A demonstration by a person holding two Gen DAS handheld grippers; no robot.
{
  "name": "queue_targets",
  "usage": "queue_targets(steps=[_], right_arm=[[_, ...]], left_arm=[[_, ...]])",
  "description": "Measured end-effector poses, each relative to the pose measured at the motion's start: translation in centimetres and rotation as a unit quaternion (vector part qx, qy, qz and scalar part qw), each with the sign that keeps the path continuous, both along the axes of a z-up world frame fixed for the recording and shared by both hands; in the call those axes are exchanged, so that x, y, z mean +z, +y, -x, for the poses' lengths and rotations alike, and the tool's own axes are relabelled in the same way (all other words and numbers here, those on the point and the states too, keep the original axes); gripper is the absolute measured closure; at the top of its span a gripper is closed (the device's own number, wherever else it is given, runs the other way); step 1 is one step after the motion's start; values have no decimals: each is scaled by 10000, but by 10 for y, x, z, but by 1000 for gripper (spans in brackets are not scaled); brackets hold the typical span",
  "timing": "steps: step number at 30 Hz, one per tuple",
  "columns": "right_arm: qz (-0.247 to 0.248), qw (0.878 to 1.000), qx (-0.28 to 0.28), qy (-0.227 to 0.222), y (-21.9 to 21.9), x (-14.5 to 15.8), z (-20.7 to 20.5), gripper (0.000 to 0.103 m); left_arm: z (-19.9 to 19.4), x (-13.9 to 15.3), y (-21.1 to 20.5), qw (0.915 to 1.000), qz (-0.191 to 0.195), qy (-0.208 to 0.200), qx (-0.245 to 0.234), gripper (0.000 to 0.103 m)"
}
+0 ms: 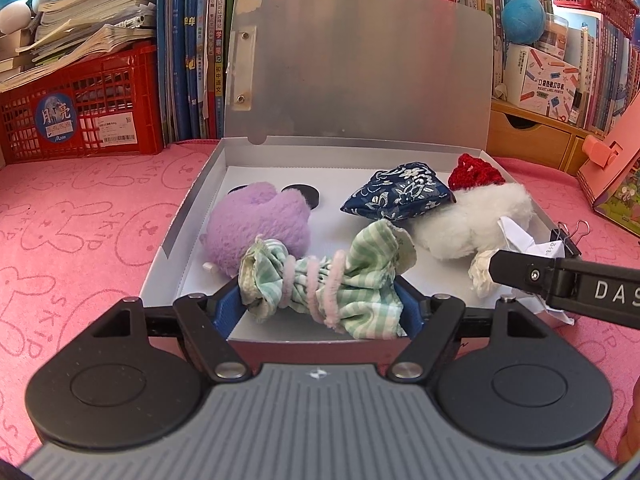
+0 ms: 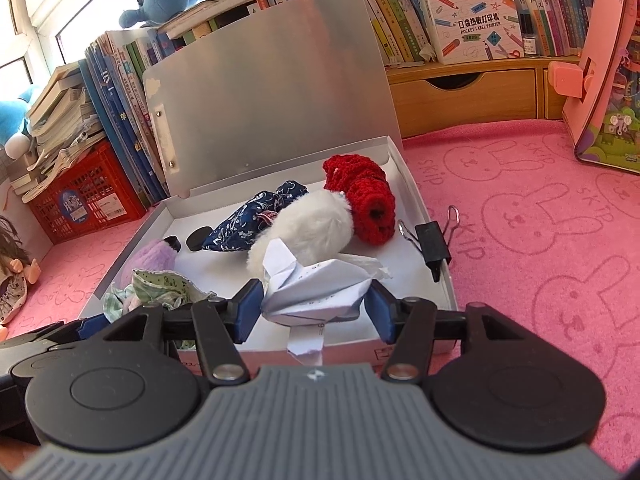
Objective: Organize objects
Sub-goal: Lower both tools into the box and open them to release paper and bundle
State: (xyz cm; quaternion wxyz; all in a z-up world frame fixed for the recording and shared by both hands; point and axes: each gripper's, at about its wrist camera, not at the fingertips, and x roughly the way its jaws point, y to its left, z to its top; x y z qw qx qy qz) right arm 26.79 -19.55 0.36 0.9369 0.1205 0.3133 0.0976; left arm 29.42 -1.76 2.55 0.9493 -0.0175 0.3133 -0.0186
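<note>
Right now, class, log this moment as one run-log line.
left gripper: shut on green checked cloth bundle | right gripper: shut on white folded paper | both over open grey box

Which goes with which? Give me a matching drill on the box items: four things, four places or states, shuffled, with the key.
1. green checked cloth bundle
2. folded paper
3. binder clip
4. purple plush

A. clipped on the box's right wall
B. between the right gripper's fingers
C. lying in the box's left half
D. between the left gripper's fingers

Pairs: 1-D, 2-B, 3-A, 4-C
</note>
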Motion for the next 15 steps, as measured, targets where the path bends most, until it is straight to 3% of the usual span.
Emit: queue_targets(steps=[15], right_arm=[[154, 9998, 78, -141, 2, 4, 13, 23]], left_arm=[[6, 4, 1, 10000, 14, 31, -17, 16]])
